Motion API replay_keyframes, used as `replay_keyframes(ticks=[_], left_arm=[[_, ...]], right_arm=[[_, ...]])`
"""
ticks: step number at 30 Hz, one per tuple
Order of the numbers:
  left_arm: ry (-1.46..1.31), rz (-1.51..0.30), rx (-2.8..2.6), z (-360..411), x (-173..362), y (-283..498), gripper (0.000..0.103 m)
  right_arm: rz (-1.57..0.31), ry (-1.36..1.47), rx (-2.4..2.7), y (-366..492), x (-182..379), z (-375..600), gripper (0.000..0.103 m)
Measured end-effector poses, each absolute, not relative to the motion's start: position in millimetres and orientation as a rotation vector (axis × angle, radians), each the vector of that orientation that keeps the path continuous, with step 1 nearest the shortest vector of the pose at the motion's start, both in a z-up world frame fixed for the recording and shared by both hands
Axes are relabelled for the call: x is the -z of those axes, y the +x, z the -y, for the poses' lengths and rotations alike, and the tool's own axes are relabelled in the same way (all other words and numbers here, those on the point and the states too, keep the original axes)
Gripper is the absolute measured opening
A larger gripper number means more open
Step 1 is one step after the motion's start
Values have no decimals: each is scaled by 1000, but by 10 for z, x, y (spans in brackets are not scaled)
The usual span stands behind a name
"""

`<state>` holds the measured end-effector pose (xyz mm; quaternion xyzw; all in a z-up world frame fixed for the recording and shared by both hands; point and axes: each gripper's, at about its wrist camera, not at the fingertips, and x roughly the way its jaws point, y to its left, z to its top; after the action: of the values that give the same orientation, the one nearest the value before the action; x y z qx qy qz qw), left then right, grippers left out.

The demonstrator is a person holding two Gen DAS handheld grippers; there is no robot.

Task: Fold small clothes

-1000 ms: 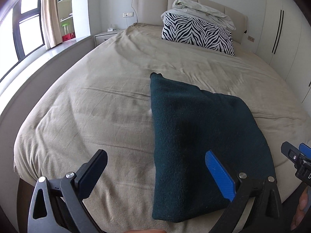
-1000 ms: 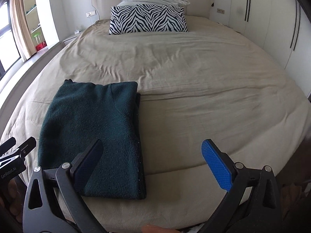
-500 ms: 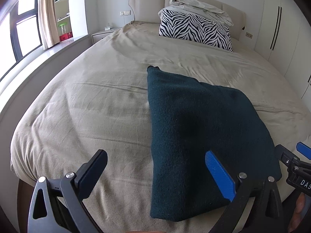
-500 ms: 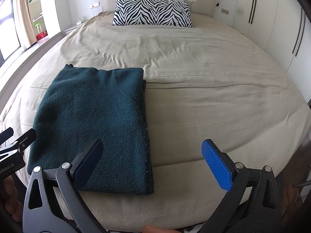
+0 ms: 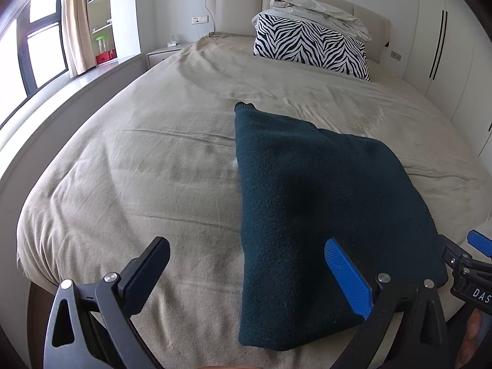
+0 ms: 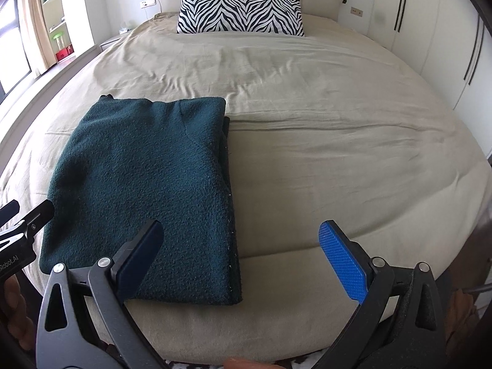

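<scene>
While folded sweater [image 6: 147,184] lies flat, beige bed [image 6: 307,107] fills bedrm.

Bare bedspread [image 6: 338,153] right of folded sweater [image 6: 147,184], zebra pillow [image 6: 240,15] (far end)

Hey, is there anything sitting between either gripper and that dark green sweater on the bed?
Nothing visible. The dark green sweater lies flat on the beige bedspread, with both the left gripper and right gripper open just above its near edge. The zebra pillow sits far back by the headboard.
</scene>
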<state>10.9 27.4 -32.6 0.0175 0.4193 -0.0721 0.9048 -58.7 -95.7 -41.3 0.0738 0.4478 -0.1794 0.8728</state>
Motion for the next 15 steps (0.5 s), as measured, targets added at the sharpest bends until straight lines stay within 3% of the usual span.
replay_keyframes(ticks=[15], left_arm=[[34, -870, 149, -275, 341, 111, 103]], right_arm=[[-945, 161, 374, -604, 456, 924, 103]])
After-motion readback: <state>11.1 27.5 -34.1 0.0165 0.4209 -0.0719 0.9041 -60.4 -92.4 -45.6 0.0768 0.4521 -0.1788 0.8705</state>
